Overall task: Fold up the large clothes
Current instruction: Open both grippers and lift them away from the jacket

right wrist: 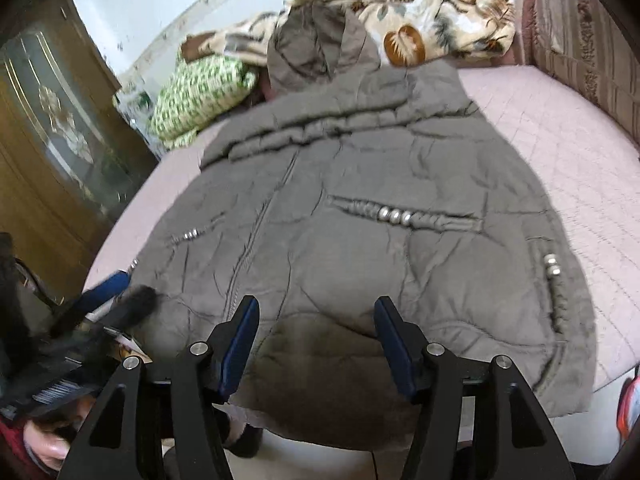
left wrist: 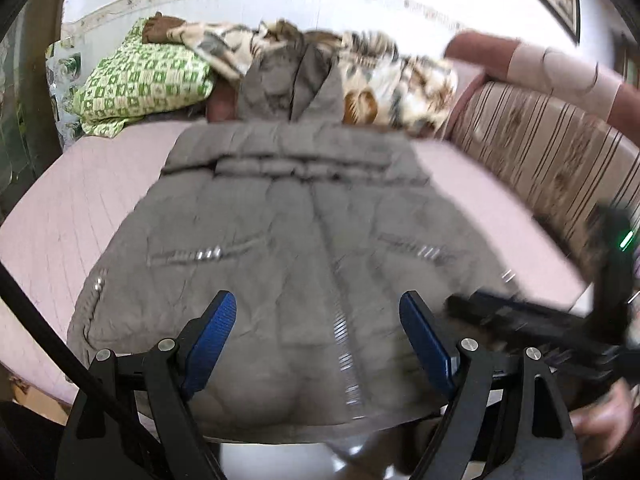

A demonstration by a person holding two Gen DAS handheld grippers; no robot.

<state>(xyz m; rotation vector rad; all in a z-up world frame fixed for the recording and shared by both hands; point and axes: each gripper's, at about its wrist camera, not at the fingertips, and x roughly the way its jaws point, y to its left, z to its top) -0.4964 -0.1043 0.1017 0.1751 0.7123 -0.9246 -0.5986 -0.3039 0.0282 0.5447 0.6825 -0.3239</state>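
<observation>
A grey-brown puffer jacket (left wrist: 304, 216) (right wrist: 360, 208) lies front up on a pink quilted cover (left wrist: 68, 216) (right wrist: 560, 152), its zip shut, its hood toward the wall and its hem hanging over the near edge. My left gripper (left wrist: 318, 300) hovers open over the hem by the zip, its blue pads wide apart and not pressing on the cloth. My right gripper (right wrist: 317, 304) is open over the hem a little to the right of the zip. Each gripper shows blurred in the other's view: the right gripper (left wrist: 504, 312) and the left gripper (right wrist: 108, 286).
A green-and-white pillow (left wrist: 148, 80) (right wrist: 200, 92) and a leaf-print blanket (left wrist: 400, 76) (right wrist: 440, 16) lie beyond the hood. A striped cushion back (left wrist: 552, 152) runs along the right. A wooden cabinet (right wrist: 52, 140) stands at the left. A person's hand (right wrist: 44, 444) holds the left gripper.
</observation>
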